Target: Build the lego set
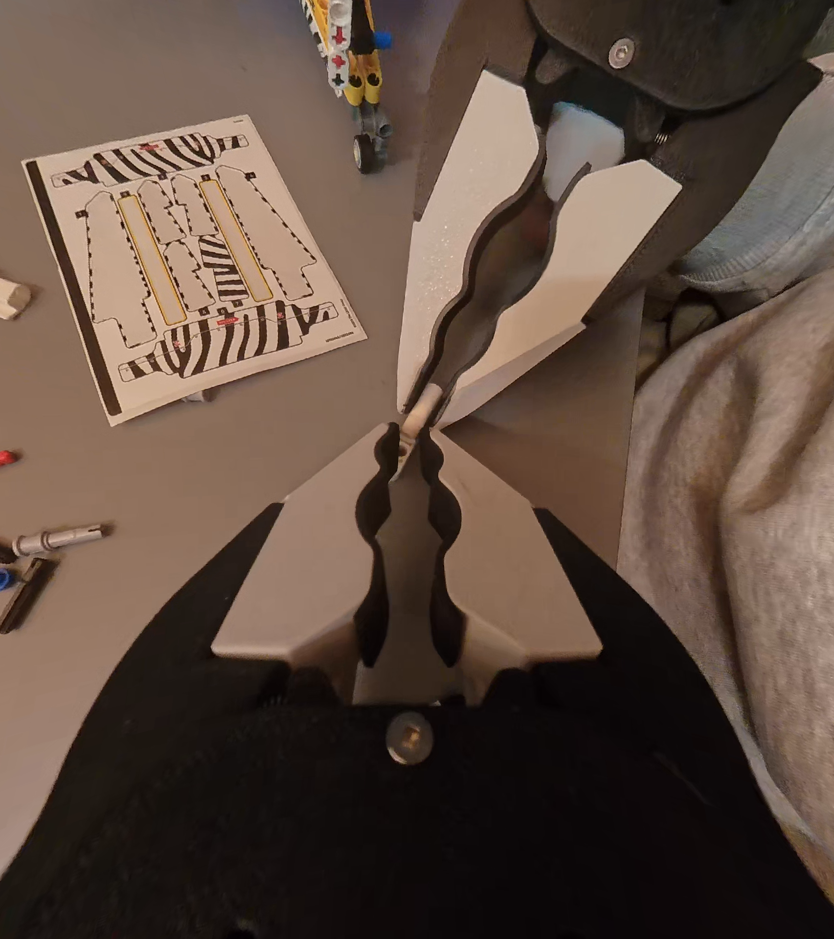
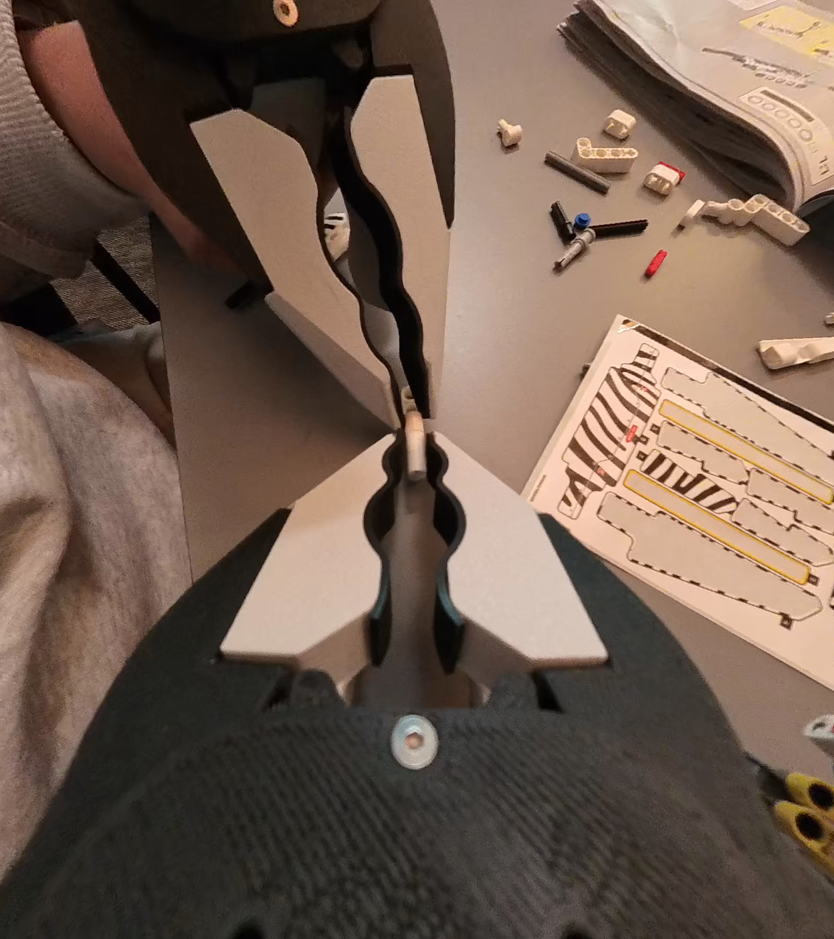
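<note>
Between two grippers (image 1: 407, 432) (image 2: 412, 442), one peg (image 2: 414, 447)

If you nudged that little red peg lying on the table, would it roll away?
Probably. The red peg looks round and stubby, and it lies loose on the smooth grey table, so a sideways nudge would likely roll it. It looks small and light, probably easy to flick.

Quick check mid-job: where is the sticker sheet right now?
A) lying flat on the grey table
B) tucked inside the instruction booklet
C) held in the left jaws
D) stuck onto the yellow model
A: the sticker sheet lies flat on the grey table, clear of both grippers.
</note>
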The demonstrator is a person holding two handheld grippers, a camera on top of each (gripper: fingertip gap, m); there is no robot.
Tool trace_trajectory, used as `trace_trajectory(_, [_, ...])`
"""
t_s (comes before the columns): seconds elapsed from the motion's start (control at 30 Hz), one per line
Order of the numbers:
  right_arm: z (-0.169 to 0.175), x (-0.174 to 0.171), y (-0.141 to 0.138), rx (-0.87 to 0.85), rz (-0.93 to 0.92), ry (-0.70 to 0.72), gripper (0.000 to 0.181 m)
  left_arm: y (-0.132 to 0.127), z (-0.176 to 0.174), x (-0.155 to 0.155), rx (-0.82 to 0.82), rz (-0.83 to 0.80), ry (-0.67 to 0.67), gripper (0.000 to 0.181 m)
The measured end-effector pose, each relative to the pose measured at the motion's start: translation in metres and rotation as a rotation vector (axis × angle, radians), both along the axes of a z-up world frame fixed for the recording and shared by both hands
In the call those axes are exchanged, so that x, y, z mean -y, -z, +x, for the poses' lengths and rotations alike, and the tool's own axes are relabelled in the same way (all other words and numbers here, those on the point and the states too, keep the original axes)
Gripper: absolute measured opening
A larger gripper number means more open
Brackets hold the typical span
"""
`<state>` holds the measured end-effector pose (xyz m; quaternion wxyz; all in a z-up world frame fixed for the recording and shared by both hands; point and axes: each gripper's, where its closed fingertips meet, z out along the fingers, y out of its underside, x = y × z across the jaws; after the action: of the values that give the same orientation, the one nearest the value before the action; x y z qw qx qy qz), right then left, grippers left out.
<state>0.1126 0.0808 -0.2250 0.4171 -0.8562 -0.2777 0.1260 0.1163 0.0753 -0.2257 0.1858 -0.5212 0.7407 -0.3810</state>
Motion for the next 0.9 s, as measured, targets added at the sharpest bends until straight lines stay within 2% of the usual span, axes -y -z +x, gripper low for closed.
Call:
trace_trajectory(0.1, [-0.002, 0.002, -0.001, 0.019, 0.025, -0.018, 0.017, 0.002, 0.000, 0.000, -0.027, -0.039, 0.000, 0.006])
trace_trajectory(0.17, [0.000, 0.004, 0.000, 0.033, 0.027, -0.015, 0.018, 0.004, 0.000, 0.000, -0.044, -0.043, -0.002, 0.006])
trace_trajectory(0.27, [0.011, 0.006, 0.005, 0.049, -0.007, 0.007, 0.016, 0.004, 0.000, 0.000, -0.043, -0.039, -0.002, 0.005])
trace_trajectory(0.43, [0.009, 0.009, -0.004, -0.028, 0.011, -0.022, 0.006, 0.004, -0.001, 0.001, -0.050, -0.058, 0.004, 0.005])
trace_trajectory(0.9, [0.007, 0.010, -0.003, -0.029, -0.001, -0.038, 0.006, 0.005, 0.002, 0.002, -0.057, -0.059, -0.013, 0.005])
